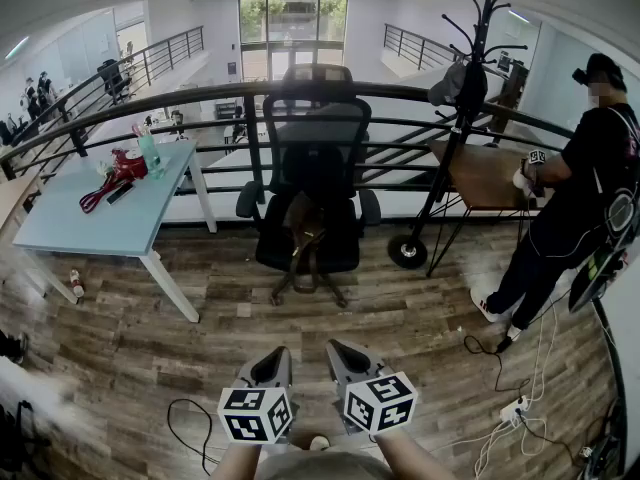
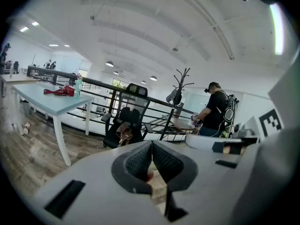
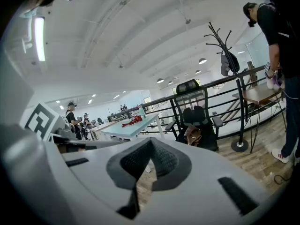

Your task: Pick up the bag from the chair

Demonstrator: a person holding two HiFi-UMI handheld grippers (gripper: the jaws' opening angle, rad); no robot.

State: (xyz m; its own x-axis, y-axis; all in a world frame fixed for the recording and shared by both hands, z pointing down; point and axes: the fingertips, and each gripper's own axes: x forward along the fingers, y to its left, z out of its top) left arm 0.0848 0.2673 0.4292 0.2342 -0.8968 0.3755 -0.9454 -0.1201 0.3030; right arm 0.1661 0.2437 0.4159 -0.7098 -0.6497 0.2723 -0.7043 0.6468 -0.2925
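A brown bag (image 1: 303, 232) sits on the seat of a black office chair (image 1: 318, 173) that stands against the railing, straight ahead in the head view. My left gripper (image 1: 271, 355) and right gripper (image 1: 336, 348) are side by side low in that view, well short of the chair and pointing toward it. Both are shut with nothing between the pads. In the left gripper view the bag (image 2: 124, 135) shows far off above the closed gripper (image 2: 151, 144). The right gripper view has the bag (image 3: 192, 135) on the chair (image 3: 200, 118), beyond the closed gripper (image 3: 151, 141).
A light blue table (image 1: 105, 223) with a red item and a bottle stands left of the chair. A black coat rack (image 1: 462, 118) and a wooden desk (image 1: 482, 173) are on the right, where a person (image 1: 570, 203) stands. Cables (image 1: 505, 368) lie on the floor at right. A black railing (image 1: 200, 96) runs behind.
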